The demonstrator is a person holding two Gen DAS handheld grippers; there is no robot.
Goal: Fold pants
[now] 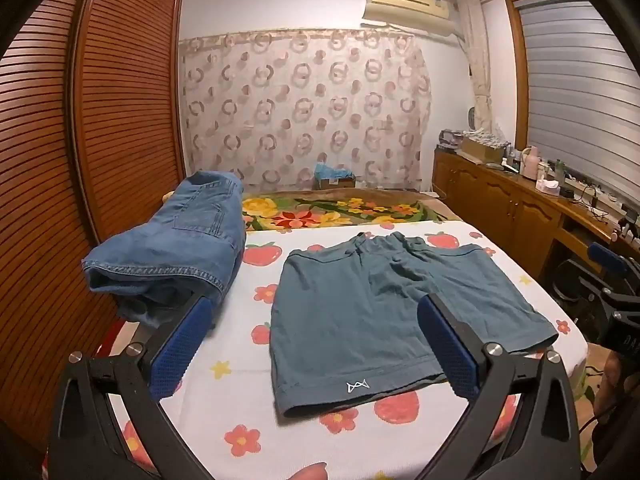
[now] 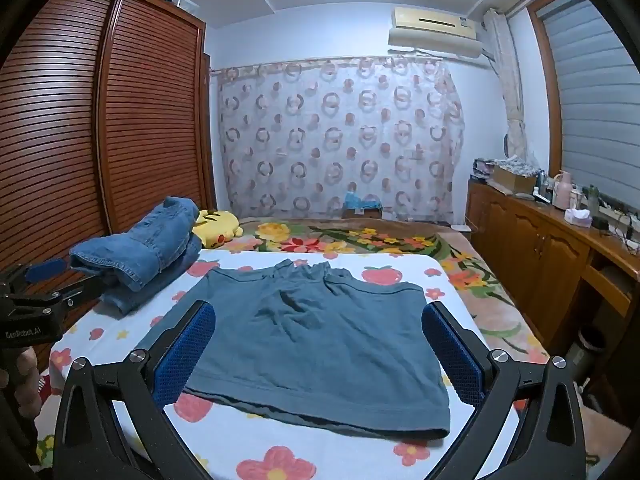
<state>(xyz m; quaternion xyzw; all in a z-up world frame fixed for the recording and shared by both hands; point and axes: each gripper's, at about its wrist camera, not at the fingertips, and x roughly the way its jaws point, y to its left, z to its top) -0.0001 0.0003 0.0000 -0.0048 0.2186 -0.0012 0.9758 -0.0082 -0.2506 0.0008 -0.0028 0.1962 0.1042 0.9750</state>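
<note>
Teal shorts [image 1: 384, 312] lie flat, unfolded, slightly wrinkled on the floral sheet [image 1: 224, 400].

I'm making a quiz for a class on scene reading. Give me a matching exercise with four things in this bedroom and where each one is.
Things:
1. teal shorts
2. folded jeans
3. yellow plush toy
4. air conditioner

Places:
A. high on the wall above the curtain
B. piled at the left edge of the bed
C. spread flat on the strawberry sheet, in front of both tongs
D. just behind the denim, on the flowered blanket

Pairs: 1-C, 2-B, 3-D, 4-A
</note>
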